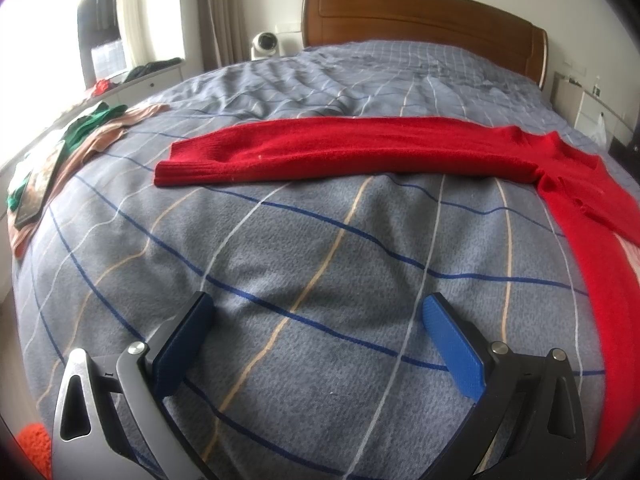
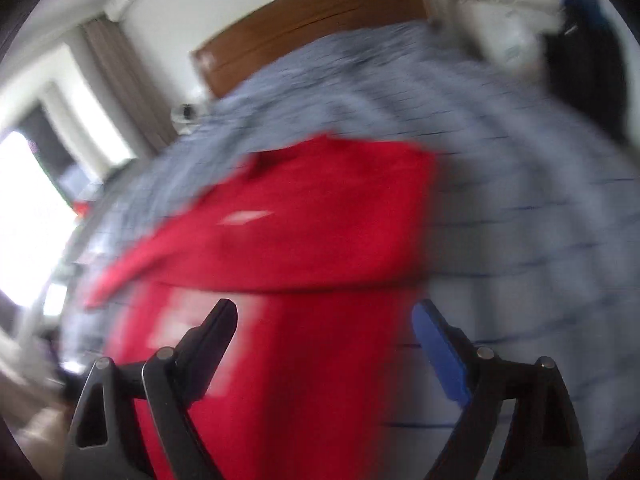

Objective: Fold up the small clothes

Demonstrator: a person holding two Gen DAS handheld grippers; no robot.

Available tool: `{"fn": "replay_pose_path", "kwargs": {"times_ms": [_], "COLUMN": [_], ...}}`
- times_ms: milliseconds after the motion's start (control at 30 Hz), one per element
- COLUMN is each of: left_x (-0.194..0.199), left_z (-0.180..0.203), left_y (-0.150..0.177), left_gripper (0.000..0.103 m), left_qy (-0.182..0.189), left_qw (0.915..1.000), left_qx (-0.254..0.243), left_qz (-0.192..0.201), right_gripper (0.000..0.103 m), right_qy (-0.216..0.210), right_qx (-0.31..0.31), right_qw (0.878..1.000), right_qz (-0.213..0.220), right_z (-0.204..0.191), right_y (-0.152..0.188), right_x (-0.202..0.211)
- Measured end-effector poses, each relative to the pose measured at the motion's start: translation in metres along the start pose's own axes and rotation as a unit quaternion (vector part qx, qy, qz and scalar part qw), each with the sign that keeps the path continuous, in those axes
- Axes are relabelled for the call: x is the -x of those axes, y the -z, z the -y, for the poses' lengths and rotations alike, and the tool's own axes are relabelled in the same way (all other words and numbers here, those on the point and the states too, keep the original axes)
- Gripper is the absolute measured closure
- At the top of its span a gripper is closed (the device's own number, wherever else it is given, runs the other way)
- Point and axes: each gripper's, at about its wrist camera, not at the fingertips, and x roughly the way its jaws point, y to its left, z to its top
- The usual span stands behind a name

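Note:
A red knitted sweater [image 1: 360, 148] lies on the grey checked bedspread [image 1: 304, 264]. One sleeve stretches left across the bed and the body runs down the right side. My left gripper [image 1: 318, 320] is open and empty above bare bedspread, well short of the sleeve. In the blurred right wrist view the sweater [image 2: 304, 224] lies folded over itself on the bedspread [image 2: 520, 240]. My right gripper [image 2: 324, 324] is open and empty, just above the sweater's near part.
A pile of green and pink clothes [image 1: 92, 128] lies at the bed's left edge. A wooden headboard [image 1: 420, 20] stands at the far end. A white fan [image 1: 264, 44] stands beside it. A window and a low cabinet are at the left.

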Motion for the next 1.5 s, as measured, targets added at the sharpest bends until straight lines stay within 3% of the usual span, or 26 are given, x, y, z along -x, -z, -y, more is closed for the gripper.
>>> {"fn": "replay_pose_path", "kwargs": {"times_ms": [133,233,400,500,567,667,733,833,900,1000,1067,1167,1200,1233,1367,1500], "left_x": [0.000,0.001,0.001,0.002,0.005,0.017,0.020,-0.001,-0.031,-0.064,-0.077,-0.091,-0.089,-0.089,-0.059,0.001], "left_z": [0.001,0.001,0.002,0.001,-0.005,-0.027,-0.047,-0.081,-0.108,-0.131,-0.131,-0.122,-0.117,-0.111,-0.081,-0.015], "left_y": [0.002,0.003,0.003,-0.004,-0.020,-0.049,-0.073,-0.102,-0.113,-0.116,-0.116,-0.116,-0.116,-0.119,-0.156,-0.214], "left_gripper": [0.000,0.000,0.000,0.001,0.001,0.001,0.000,0.000,0.001,0.003,0.017,0.060,0.083,0.091,0.093,0.093], "left_qy": [-0.004,-0.006,-0.006,-0.003,0.029,0.072,0.067,0.025,0.002,0.007,0.023,0.050,0.046,0.045,0.033,0.096], "left_qw": [1.0000,1.0000,1.0000,0.9995,0.9975,0.9956,0.9963,0.9980,0.9950,0.9865,0.9826,0.9791,0.9796,0.9802,0.9915,0.9944], "left_qx": [-0.001,-0.002,-0.003,-0.010,-0.004,0.030,0.040,0.040,0.061,0.106,0.121,0.125,0.122,0.118,0.063,-0.001], "left_qz": [0.004,0.007,0.003,-0.028,-0.064,-0.053,-0.037,-0.042,-0.079,-0.125,-0.139,-0.152,-0.153,-0.153,-0.109,-0.043], "right_gripper": [0.014,0.015,0.015,0.014,0.014,0.013,0.012,0.012,0.012,0.012,0.011,0.010,0.010,0.010,0.010,0.010], "right_qy": [0.065,0.007,0.006,0.006,0.003,0.001,0.002,0.004,0.008,0.013,0.016,0.023,0.025,0.026,0.029,0.022], "right_qx": [-0.045,-0.113,-0.110,-0.110,-0.112,-0.112,-0.111,-0.109,-0.106,-0.103,-0.100,-0.095,-0.094,-0.092,-0.090,-0.094], "right_qw": [0.996,0.991,0.991,0.991,0.990,0.991,0.991,0.991,0.992,0.992,0.992,0.993,0.993,0.994,0.994,0.993], "right_qz": [0.030,0.068,0.080,0.079,0.080,0.077,0.075,0.075,0.074,0.071,0.068,0.063,0.061,0.059,0.060,0.065], "right_z": [0.069,0.102,0.099,0.096,0.095,0.095,0.094,0.093,0.092,0.090,0.088,0.086,0.085,0.085,0.084,0.086], "right_y": [0.030,0.046,0.048,0.047,0.047,0.049,0.047,0.047,0.047,0.046,0.047,0.046,0.046,0.045,0.046,0.047], "right_x": [0.012,0.024,0.021,0.014,0.017,0.018,0.016,0.016,0.015,0.015,0.014,0.012,0.011,0.011,0.011,0.012]}}
